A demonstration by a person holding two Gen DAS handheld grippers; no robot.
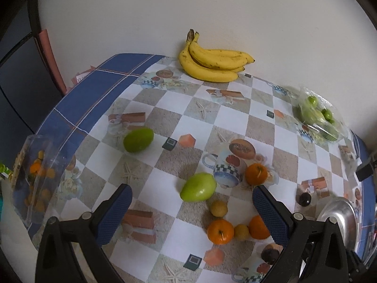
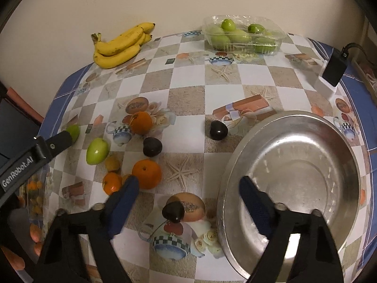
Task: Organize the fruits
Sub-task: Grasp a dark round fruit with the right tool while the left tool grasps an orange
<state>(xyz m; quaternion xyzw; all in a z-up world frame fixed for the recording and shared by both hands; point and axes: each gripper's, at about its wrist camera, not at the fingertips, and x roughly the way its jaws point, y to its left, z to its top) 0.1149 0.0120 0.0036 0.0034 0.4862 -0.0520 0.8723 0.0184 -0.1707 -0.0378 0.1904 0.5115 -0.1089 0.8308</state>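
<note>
Loose fruit lies on the checked tablecloth. In the left wrist view my left gripper [image 1: 192,200] is open and empty above a green fruit [image 1: 198,187]; oranges [image 1: 220,231] and small yellow fruits [image 1: 219,208] lie just beyond it, and another green fruit [image 1: 138,139] lies farther left. In the right wrist view my right gripper [image 2: 188,186] is open and empty, with a dark plum [image 2: 173,211] between its fingers. Two more plums [image 2: 152,146] [image 2: 218,130] and oranges [image 2: 147,174] lie ahead. An empty metal bowl [image 2: 294,172] sits at the right.
A banana bunch [image 2: 121,44] lies against the back wall. A clear plastic box of green fruits [image 2: 242,35] stands at the back right. A black adapter on a white block [image 2: 332,70] is at the right edge. A clear box of small oranges [image 1: 35,174] stands at the left edge.
</note>
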